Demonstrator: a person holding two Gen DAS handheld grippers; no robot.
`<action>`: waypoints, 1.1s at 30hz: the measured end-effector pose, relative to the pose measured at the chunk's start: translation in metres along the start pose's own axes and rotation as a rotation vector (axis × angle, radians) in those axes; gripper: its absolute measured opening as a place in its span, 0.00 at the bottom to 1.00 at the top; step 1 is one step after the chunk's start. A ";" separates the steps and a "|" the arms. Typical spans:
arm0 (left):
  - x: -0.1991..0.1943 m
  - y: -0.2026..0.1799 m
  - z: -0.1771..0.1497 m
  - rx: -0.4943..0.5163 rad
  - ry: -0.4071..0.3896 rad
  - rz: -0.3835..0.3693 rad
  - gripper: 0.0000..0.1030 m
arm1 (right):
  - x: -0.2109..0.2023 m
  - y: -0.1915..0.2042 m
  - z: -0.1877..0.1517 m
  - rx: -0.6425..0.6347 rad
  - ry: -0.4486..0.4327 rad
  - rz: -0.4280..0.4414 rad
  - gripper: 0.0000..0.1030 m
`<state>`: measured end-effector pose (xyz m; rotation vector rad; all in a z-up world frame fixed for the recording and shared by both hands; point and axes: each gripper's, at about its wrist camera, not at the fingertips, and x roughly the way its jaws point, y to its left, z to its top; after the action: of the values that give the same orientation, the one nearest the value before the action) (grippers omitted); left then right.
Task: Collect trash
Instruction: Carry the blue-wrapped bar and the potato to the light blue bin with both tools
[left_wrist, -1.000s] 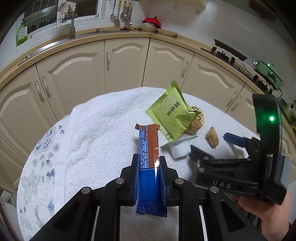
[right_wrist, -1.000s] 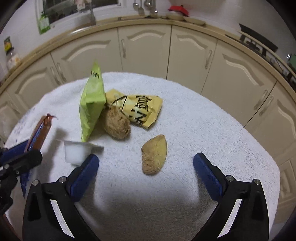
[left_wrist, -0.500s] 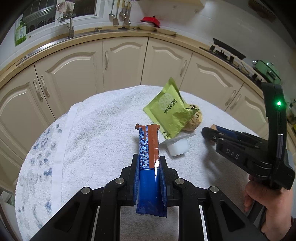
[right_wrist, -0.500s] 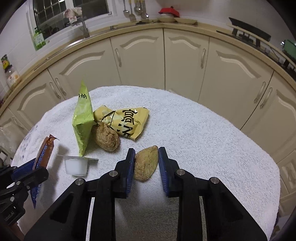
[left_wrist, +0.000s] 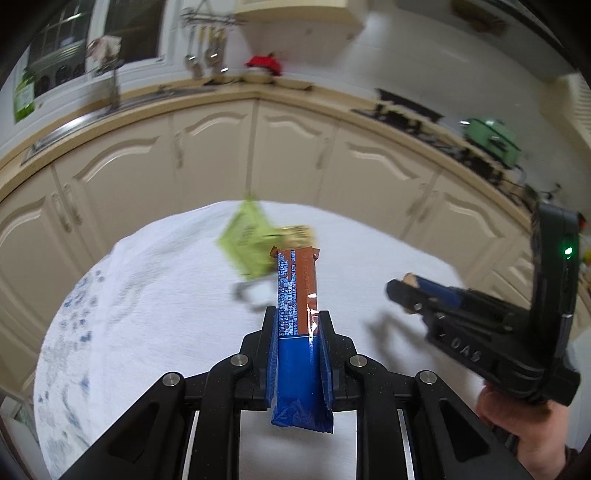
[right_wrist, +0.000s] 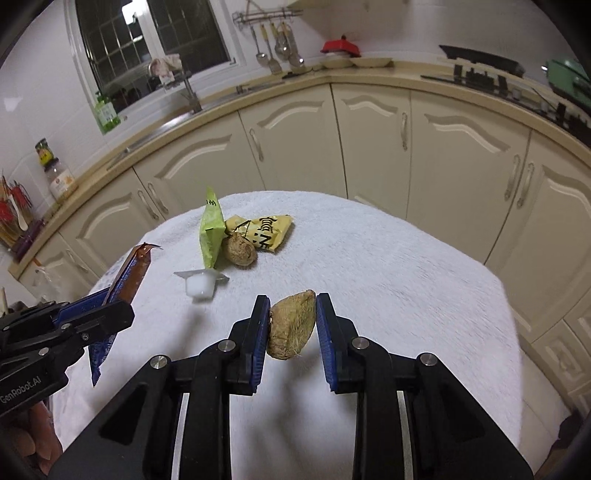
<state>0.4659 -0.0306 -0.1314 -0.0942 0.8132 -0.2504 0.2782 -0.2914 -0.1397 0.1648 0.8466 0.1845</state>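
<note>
While clamped, brown husk (right_wrist: 291, 325) between fingers (right_wrist: 258, 332)

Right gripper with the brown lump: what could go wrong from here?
1. The lump is irregular and sits near the tips of the right gripper; it could slip out and fall back on the towel.
2. The wrapper in the left gripper sticks out far and may snag the other gripper, which is close beside it.
</note>
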 end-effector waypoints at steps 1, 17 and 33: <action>-0.005 -0.012 -0.001 0.018 -0.005 -0.014 0.15 | -0.011 -0.006 -0.004 0.014 -0.012 0.007 0.25; -0.005 -0.274 -0.036 0.367 0.081 -0.381 0.15 | -0.200 -0.162 -0.117 0.281 -0.142 -0.233 0.25; 0.121 -0.414 -0.087 0.519 0.427 -0.455 0.18 | -0.210 -0.321 -0.238 0.619 -0.004 -0.346 0.27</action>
<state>0.4059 -0.4609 -0.2020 0.2759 1.1207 -0.9259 -0.0066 -0.6342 -0.2117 0.5908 0.8939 -0.4100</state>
